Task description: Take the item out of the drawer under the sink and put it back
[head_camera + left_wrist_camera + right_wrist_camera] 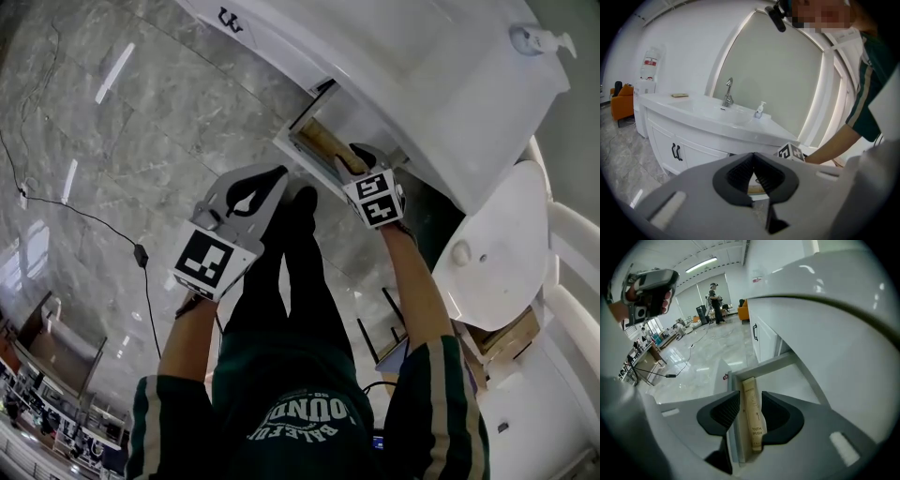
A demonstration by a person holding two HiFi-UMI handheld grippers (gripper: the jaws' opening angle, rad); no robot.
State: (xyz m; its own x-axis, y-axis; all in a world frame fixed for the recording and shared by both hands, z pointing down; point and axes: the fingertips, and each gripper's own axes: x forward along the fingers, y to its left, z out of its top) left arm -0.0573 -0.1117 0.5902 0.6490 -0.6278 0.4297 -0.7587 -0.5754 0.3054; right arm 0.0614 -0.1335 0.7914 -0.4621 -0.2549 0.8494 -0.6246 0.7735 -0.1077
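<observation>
**A:** Since the toothbrush box (752,418) lies flat on the floor of the open drawer (787,380), tucked along one of its walls, we'd say it's sitting in its spot and not up in the air. The right gripper (750,397) straddles it with its jaws spread wide. The box is between them, and we don't see the pads squeezing it.

**B:** Yep, looks loose to us too. The left gripper (753,164) hangs away from the drawer, jaws together on nothing. So what do we worry about?

**A:** Mostly the tight fit. The pads sit just beside the cardboard on both sides. If we pull off at a tilt, a pad could snag the box and drag it up the wall or over the edge. If we go for a grab instead, the box hugging that wall leaves little room for the pad on that side. The pad could land on the wall and skew the box.

**B:** And pushing the drawer with the gripper inside would jam it, we reckon. What can't we see?

**A:** The near end of the box hides behind the gripper's body, and the back of the drawer vanishes under the vanity (422,84). The head view gives us only a tan sliver. Whether one pad actually touches the box is too close to call. Whether this is the pick-up or the put-back, we can't tell.
</observation>
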